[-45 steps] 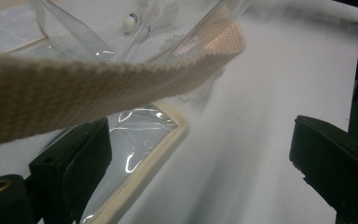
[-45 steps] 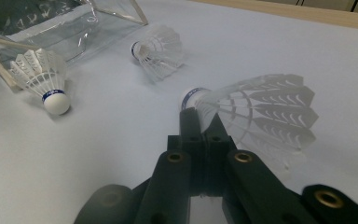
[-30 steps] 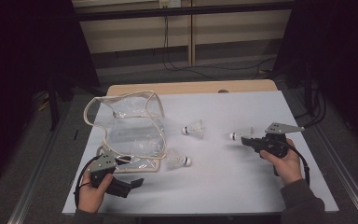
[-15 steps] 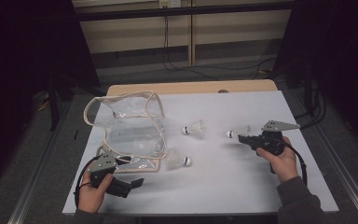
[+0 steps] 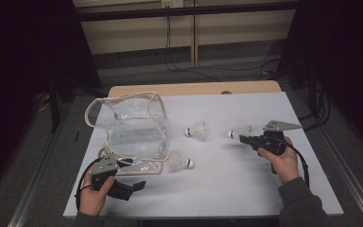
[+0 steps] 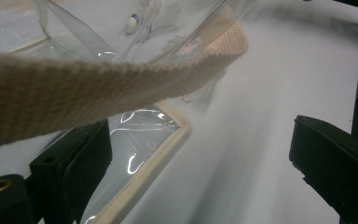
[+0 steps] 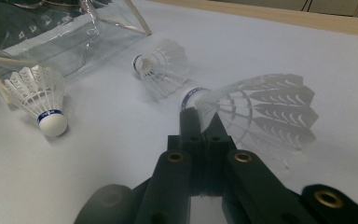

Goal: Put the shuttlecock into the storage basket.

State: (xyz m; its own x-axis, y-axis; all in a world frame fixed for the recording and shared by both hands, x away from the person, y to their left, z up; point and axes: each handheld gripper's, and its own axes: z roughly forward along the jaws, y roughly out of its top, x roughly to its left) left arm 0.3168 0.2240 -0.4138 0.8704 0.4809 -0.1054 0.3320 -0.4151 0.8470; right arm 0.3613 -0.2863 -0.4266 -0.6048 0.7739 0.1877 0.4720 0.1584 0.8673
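With our right gripper (image 7: 204, 122) pinching a shuttlecock (image 7: 261, 109) by its feathers above the surface (image 5: 227, 189), and our left gripper (image 5: 134, 187) open beside the clear bag (image 5: 134, 130), we risk crushing them

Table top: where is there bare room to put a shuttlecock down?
Free: the far right corner of the table and the near strip between the two hands. Crowded: the left, taken by the clear bag, with loose shuttlecocks beside it.
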